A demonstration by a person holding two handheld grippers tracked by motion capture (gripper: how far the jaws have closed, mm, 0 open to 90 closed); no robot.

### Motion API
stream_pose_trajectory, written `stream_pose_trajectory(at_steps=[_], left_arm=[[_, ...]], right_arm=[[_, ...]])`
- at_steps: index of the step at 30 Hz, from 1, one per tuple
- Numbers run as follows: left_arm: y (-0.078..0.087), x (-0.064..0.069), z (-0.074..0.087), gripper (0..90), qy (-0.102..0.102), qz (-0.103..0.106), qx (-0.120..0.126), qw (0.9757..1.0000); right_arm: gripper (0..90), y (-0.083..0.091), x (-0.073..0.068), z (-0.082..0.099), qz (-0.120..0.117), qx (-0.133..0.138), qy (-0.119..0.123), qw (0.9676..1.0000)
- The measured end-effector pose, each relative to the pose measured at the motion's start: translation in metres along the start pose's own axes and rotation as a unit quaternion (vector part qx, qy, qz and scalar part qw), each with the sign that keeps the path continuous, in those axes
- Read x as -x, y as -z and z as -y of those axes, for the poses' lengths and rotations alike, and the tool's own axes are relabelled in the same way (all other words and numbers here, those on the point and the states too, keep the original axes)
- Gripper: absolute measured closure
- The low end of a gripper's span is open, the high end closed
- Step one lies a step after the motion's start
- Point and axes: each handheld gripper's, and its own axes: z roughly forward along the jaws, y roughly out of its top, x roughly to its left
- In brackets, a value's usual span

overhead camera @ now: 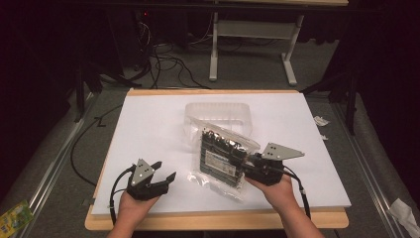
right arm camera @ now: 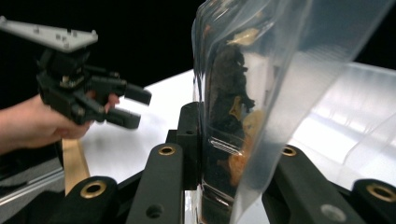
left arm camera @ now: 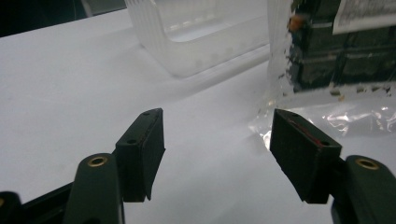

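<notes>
A clear plastic bag (overhead camera: 220,153) with dark contents and a white label stands tilted on the white board (overhead camera: 148,124). My right gripper (overhead camera: 243,162) is shut on the bag's right edge. In the right gripper view the bag (right arm camera: 243,93) is pinched between the jaws of my right gripper (right arm camera: 224,154). My left gripper (overhead camera: 162,177) hovers open near the board's front left, apart from the bag. In its own view my left gripper (left arm camera: 217,149) has nothing between its pads, and the bag (left arm camera: 336,51) lies ahead to the right. The same open left gripper (right arm camera: 128,106) appears in the right gripper view.
A clear plastic tub (overhead camera: 218,115) stands just behind the bag, also seen as the tub (left arm camera: 201,32) ahead. The board lies on a wooden table (overhead camera: 213,220). Cables (overhead camera: 168,64) and a white table frame (overhead camera: 250,44) are on the floor beyond; scraps (overhead camera: 403,210) lie at right.
</notes>
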Motion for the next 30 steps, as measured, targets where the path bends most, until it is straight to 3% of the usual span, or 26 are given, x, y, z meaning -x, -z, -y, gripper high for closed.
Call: stream_pose_trajectory(at_steps=[3, 11, 21, 30], left_arm=[[0.000, 0.000, -0.001, 33.7, -0.008, -0.001, -0.001, 1.0000], [0.001, -0.003, -0.002, 30.8, -0.002, -0.004, 0.000, 1.0000], [-0.001, -0.003, -0.003, 31.2, -0.006, -0.001, -0.002, 1.0000], [-0.001, -0.003, -0.003, 31.7, -0.010, 0.004, -0.003, 0.9999]], right_arm=[[75.7, 0.005, -0.001, -0.007, 0.018, 0.012, 0.008, 0.9997], [75.7, 0.011, 0.008, -0.018, 0.042, 0.034, 0.004, 0.9985], [75.7, 0.013, 0.035, -0.041, 0.071, 0.050, -0.007, 0.9962], [75.7, 0.008, 0.056, -0.069, 0.101, 0.069, 0.003, 0.9925]])
